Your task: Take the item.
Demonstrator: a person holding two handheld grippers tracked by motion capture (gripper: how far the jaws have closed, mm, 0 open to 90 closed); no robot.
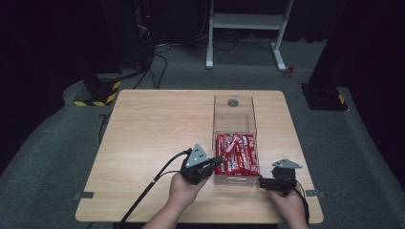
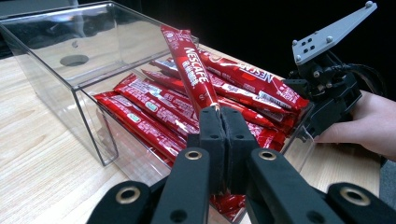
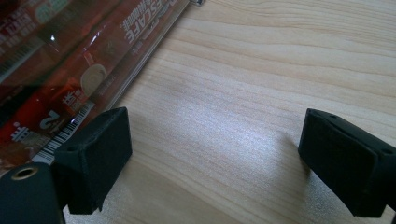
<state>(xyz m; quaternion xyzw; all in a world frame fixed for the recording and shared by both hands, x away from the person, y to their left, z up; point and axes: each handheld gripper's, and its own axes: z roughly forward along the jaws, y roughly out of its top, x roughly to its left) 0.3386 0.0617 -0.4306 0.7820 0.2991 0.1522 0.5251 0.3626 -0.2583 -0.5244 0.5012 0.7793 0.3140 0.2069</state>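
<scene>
So my left claw (image 2: 219, 109) is clamped tight on the bottom end of one red Nescafé stick (image 2: 190, 65), and it's sticking up at a tilt out of the pile in the clear acrylic box (image 2: 88, 116). The box sits toward the right edge of the desk (image 1: 153, 124), its open half facing the near edge where I'm standing, with the rest of the sachets (image 2: 154, 109) lying flat in a heap.

Handling-wise I'd guess these are super light, basically powder in a foil sleeve. The wrapper looks glossy, so probably slippery, and the body is soft enough to bend or crumple if you squeeze the middle. Pinching the flat crimped end like I'm doing seems the safest spot: it's thin, stiff-ish and there's no powder to squash. A sharp yank could drag a neighbour along, since they overlap.

My right claw (image 1: 279, 180) is spread wide, parked low on the desk just off the box's near right corner, one pad (image 3: 95, 154) right next to the clear wall, holding nothing.

Readable stuff: "NESCAFE" in white caps runs down the stick I'm holding and again on one lying behind it. In the right gripper view I can see a barcode, a "2" and some Chinese characters through the wall. The smaller print is too tiny to make out.
</scene>
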